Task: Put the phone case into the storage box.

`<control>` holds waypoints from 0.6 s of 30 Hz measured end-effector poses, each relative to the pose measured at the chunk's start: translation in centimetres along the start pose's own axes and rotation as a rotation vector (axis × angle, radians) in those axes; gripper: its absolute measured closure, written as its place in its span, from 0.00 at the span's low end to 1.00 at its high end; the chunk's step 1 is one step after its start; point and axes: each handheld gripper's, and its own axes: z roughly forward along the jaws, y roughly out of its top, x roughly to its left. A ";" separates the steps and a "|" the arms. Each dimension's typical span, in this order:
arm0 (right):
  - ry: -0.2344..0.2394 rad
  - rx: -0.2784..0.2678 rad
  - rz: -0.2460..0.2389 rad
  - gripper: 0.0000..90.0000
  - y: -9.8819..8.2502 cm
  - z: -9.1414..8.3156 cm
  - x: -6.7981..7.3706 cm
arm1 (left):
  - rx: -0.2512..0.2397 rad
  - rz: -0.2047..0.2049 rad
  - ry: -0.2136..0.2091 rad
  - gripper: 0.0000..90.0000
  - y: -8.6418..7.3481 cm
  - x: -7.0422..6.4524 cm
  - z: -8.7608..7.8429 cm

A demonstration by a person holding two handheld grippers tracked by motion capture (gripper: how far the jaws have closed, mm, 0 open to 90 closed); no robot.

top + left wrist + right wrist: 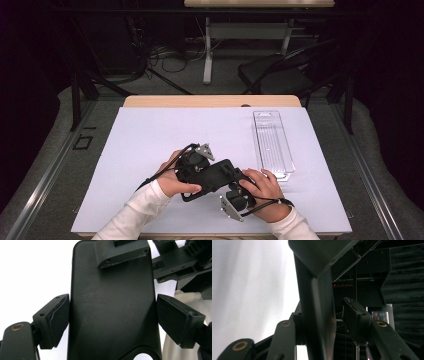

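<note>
The black phone case point(216, 176) is held up over the white-covered bench point(150, 135), gripped across its width by the left tongs point(113, 322). The right tongs point(329, 322) straddle its far edge, one pad apparently not yet touching. The ribbed clear plastic tray point(272, 145) sits well apart, so any placing seems left to do; the case looks matte, rounded and faintly scuffed.
</note>
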 end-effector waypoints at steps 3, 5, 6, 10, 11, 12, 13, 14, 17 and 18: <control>-0.007 0.006 -0.009 0.67 0.0 0.0 0.0 | -0.001 -0.005 -0.005 0.16 0.0 0.0 -0.1; -0.014 0.007 -0.017 0.69 0.0 0.1 0.1 | -0.002 -0.008 -0.010 0.16 0.0 0.0 -0.1; -0.017 0.008 -0.025 0.70 0.0 0.1 0.0 | -0.001 -0.010 -0.012 0.16 0.0 0.0 -0.1; -0.017 0.022 -0.040 0.71 -0.1 0.1 0.1 | -0.004 -0.014 -0.020 0.16 0.0 0.0 -0.1; -0.020 0.019 -0.038 0.72 -0.1 0.2 0.2 | -0.005 -0.015 -0.022 0.16 0.0 0.0 -0.2; -0.021 0.022 -0.040 0.72 -0.1 0.2 0.2 | -0.006 -0.015 -0.023 0.16 0.0 -0.1 -0.2; -0.023 0.022 -0.048 0.73 -0.1 0.2 0.2 | -0.008 -0.016 -0.026 0.16 0.0 -0.1 -0.2; -0.025 0.024 -0.054 0.74 -0.1 0.2 0.2 | -0.007 -0.015 -0.024 0.16 0.0 -0.1 -0.2; -0.026 0.030 -0.057 0.75 -0.1 0.2 0.2 | -0.007 -0.014 -0.031 0.16 0.1 -0.1 -0.2; -0.027 0.032 -0.060 0.76 -0.2 0.2 0.2 | -0.007 -0.013 -0.032 0.16 0.1 -0.2 -0.2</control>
